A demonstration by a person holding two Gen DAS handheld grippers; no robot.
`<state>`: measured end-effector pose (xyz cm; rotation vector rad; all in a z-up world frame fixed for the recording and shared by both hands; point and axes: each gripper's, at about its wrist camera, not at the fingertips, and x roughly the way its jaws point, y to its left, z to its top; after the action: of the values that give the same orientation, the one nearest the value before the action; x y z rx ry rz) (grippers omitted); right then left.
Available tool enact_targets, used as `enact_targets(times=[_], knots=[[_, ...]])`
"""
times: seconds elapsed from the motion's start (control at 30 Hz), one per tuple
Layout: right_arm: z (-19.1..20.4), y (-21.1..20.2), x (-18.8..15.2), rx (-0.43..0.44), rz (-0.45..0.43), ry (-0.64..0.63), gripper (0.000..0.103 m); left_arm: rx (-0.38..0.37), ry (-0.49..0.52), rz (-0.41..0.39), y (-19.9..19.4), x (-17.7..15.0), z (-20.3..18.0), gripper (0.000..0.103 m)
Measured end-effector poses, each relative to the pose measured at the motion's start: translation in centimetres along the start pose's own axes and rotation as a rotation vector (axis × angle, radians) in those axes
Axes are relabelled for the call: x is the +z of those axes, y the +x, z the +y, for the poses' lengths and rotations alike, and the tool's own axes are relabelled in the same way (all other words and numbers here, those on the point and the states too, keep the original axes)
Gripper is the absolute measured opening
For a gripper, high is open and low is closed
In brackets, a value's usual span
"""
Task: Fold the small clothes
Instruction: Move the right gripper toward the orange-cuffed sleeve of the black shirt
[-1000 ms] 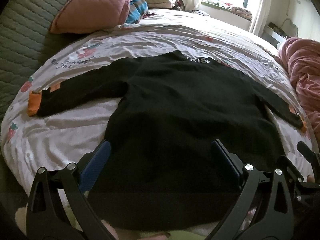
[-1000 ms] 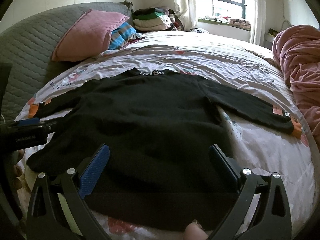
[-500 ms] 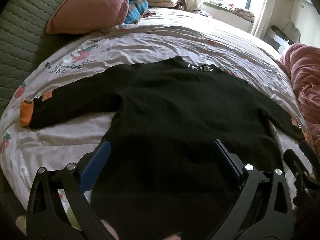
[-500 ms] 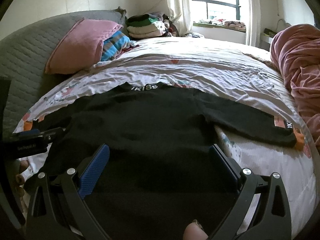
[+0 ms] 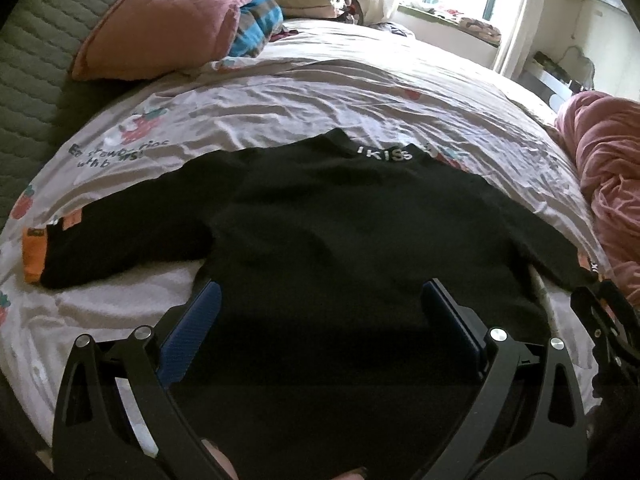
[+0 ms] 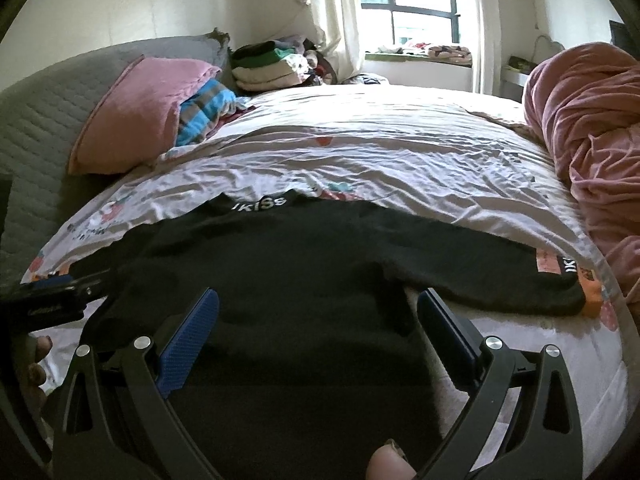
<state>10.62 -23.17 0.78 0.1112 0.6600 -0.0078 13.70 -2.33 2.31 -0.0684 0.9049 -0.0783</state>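
Lowered since one second ago: both grippers sit closer above the hem end of the garment, which now fills more of each view; the garment itself lies as before.

Item 1. Black long-sleeved sweater (image 5: 352,232), spread flat on the bedsheet (image 5: 304,92), collar away from the grippers, white lettering on the collar. Sleeves stretched out to either side; orange cuff (image 5: 34,256) on the left sleeve, orange-trimmed cuff (image 6: 592,296) on the right.

Item 2. Left gripper (image 5: 320,312), jaws wide apart, holding nothing, poised over the sweater's lower left part; blue pads (image 5: 192,336).

Item 3. Right gripper (image 6: 318,316), jaws likewise spread, holding nothing, over the lower right part beside the sleeve's underarm.

Item 4. Bedsheet, pale, strawberry print, wrinkled.

Item 5. Pink pillow (image 6: 136,116) against the grey quilted headboard (image 6: 36,120); striped blue fabric (image 6: 204,108) tucked beside it.

Item 6. Stack of folded clothes (image 6: 268,66) at the far corner, near the window (image 6: 404,4).

Item 7. Pink blanket (image 6: 588,132), bunched, along the right edge of the bed.
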Motion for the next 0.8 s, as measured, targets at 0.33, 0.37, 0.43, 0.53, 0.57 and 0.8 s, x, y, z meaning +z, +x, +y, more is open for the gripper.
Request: enact_targets(times=[0.33, 0.37, 0.43, 0.53, 0.57, 0.8], knots=[[-2.2, 1.3, 1.0, -0.042, -0.006, 0.037, 0.099, -0.015, 0.057, 0.002, 1.8, 2.2, -2.8, 0.094], [-2.4, 1.5, 1.0, -0.048, -0.005, 0.041, 0.099, -0.017, 0.061, 0.003, 2.1, 2.5, -3.1, 0.094], [-3.1, 1.8, 1.2, -0.062, -0.004, 0.059, 0.099, -0.023, 0.07, 0.006, 2.4, 2.9, -3.6, 0.094], [-4.1, 2.1, 1.4, -0.081, -0.004, 0.076, 0.099, -0.028, 0.072, 0.012, 3.0, 3.5, -4.1, 0.094], [-4.6, 2.2, 1.5, -0.094, -0.006, 0.085, 0.099, -0.03, 0.072, 0.014, 3.3, 3.7, -4.3, 0.094], [-7.6, 2.8, 1.6, -0.153, -0.005, 0.13, 0.099, -0.036, 0.086, 0.03, 5.0, 4.4, -5.7, 0.094]])
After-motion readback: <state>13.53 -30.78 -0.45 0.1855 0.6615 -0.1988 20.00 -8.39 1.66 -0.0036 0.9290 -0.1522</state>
